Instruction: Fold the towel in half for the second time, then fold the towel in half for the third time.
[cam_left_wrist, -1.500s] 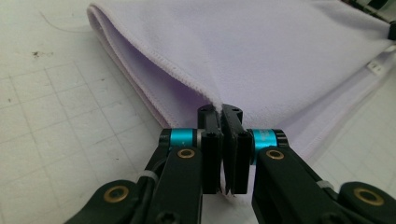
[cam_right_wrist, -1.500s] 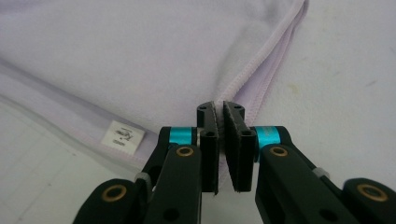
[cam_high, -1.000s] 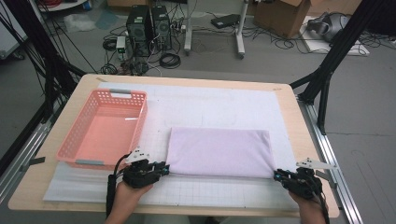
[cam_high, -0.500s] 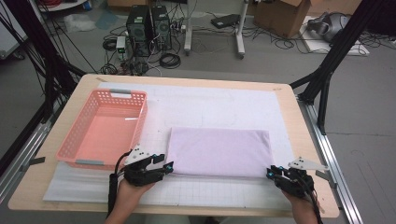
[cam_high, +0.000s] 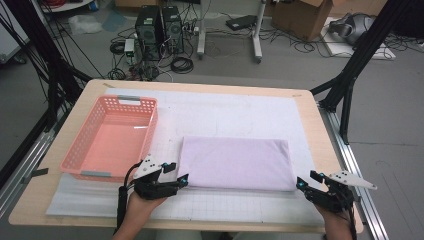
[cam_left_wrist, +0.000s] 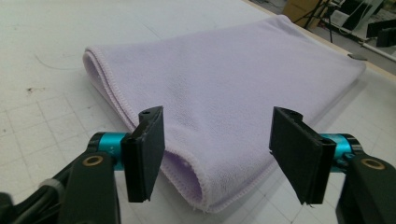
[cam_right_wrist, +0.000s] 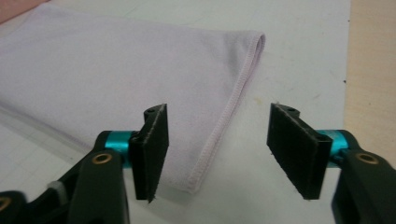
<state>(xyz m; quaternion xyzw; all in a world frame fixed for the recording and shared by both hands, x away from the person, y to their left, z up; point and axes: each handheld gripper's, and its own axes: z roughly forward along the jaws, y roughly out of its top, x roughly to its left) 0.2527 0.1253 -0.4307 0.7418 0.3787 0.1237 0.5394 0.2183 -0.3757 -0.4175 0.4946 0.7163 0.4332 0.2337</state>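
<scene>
A folded lavender fleece towel (cam_high: 235, 162) lies flat on the white gridded mat (cam_high: 240, 112) at centre-right of the table, its long fold edge facing the person. The left gripper (cam_high: 181, 181) rests at the towel's 7 o'clock corner, jaws standing wide after just opening; in the left gripper view the rolled corner of the cloth (cam_left_wrist: 205, 135) sits between the pads without being pressed. The right gripper (cam_high: 301, 183) hovers at the 5 o'clock corner, jaws likewise just opened and wide, the stitched hem (cam_right_wrist: 219, 135) lying on the mat between them, nothing gripped.

The towel appears to be folded in half and released; by the look of it, any further fold and a move to the empty coral-pink plastic basket (cam_high: 112, 142), which stands at the towel's 9 o'clock, are not yet done.

Open mat stretches at 12 o'clock, giving room to fold away from the person. At 3 o'clock the mat's edge and the bare wooden tabletop (cam_high: 325, 145) come close, and the basket wall sits near the towel's left side, so sideways room is tight.
</scene>
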